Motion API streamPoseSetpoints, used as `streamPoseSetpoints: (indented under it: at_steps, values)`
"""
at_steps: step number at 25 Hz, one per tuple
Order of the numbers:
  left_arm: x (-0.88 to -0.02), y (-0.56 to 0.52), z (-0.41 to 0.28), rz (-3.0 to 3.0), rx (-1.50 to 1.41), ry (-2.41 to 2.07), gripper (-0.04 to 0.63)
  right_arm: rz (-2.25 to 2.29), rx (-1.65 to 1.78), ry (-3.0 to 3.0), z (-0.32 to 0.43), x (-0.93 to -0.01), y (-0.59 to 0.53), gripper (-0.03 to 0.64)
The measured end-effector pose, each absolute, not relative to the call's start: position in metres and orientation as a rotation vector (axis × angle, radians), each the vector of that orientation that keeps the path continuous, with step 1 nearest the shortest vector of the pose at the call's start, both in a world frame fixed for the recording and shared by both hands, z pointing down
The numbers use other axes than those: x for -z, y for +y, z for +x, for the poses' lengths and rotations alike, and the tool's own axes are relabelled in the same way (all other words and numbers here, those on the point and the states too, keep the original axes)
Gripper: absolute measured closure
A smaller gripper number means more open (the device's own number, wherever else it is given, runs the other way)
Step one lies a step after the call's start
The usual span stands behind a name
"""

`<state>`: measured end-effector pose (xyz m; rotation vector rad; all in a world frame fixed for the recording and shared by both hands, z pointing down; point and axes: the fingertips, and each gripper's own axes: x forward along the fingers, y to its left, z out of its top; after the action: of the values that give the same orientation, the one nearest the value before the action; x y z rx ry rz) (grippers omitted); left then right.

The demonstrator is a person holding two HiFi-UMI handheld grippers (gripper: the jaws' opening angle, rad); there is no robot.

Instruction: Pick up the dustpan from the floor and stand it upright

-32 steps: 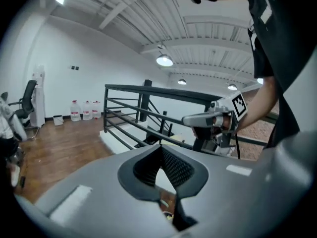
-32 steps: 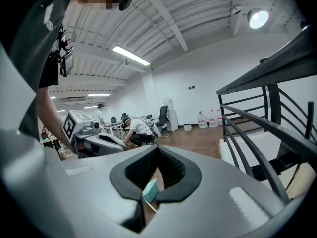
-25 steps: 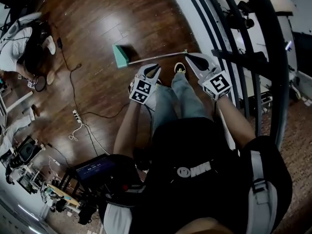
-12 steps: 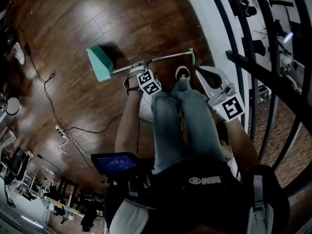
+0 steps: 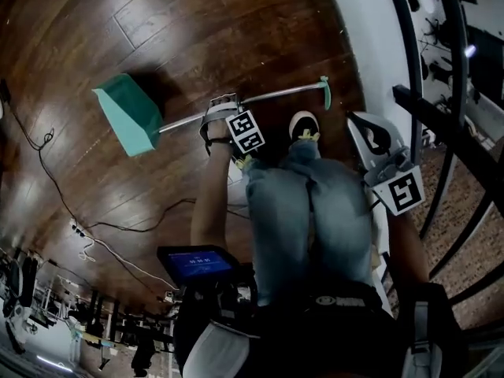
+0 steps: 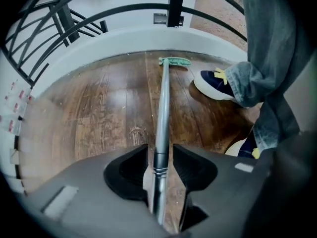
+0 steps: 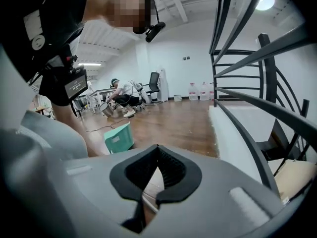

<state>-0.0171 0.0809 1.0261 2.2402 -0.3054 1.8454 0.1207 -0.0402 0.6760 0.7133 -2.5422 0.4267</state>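
The dustpan lies flat on the wooden floor, its teal pan (image 5: 126,113) at the left and its metal handle (image 5: 272,95) running right to a teal grip (image 5: 325,91). My left gripper (image 5: 220,115) points down at the middle of the handle. In the left gripper view the handle (image 6: 162,103) runs between the jaws of the left gripper (image 6: 159,157), which are closing; a sliver of floor still shows beside the tube. My right gripper (image 5: 354,118) hangs right of the person's legs, shut and holding nothing. In the right gripper view the right gripper (image 7: 148,195) faces the pan (image 7: 118,138).
A white curved ledge (image 5: 358,22) with a black railing (image 5: 441,124) borders the floor on the right. The person's shoe (image 5: 303,124) stands just below the handle. Cables (image 5: 102,227) trail across the floor at the left. People (image 7: 121,94) work far across the room.
Both grippers have dropped toward the floor. The left one moved from above the person's legs down onto the handle, which now sits between its jaws. The head view has come closer to the dustpan.
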Motion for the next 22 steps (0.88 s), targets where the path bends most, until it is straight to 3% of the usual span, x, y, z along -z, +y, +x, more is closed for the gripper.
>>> streamPoseSetpoints:
  at_steps: [5, 11, 22]
  values:
    - [-1.055, 0.088, -0.019, 2.165, -1.948, -0.239, 0.555, 0.675, -0.382, -2.528, 0.124, -0.672, -0.035, 0.614]
    - [-1.010, 0.062, -0.006, 2.238, -1.804, -0.338, 0.565, 0.747, -0.400, -2.567, 0.127, -0.636, -0.049, 0.614]
    - [-0.726, -0.096, -0.036, 2.428, -0.885, -1.307, 0.575, 0.563, -0.251, -2.694, 0.094, -0.485, -0.006, 0.614]
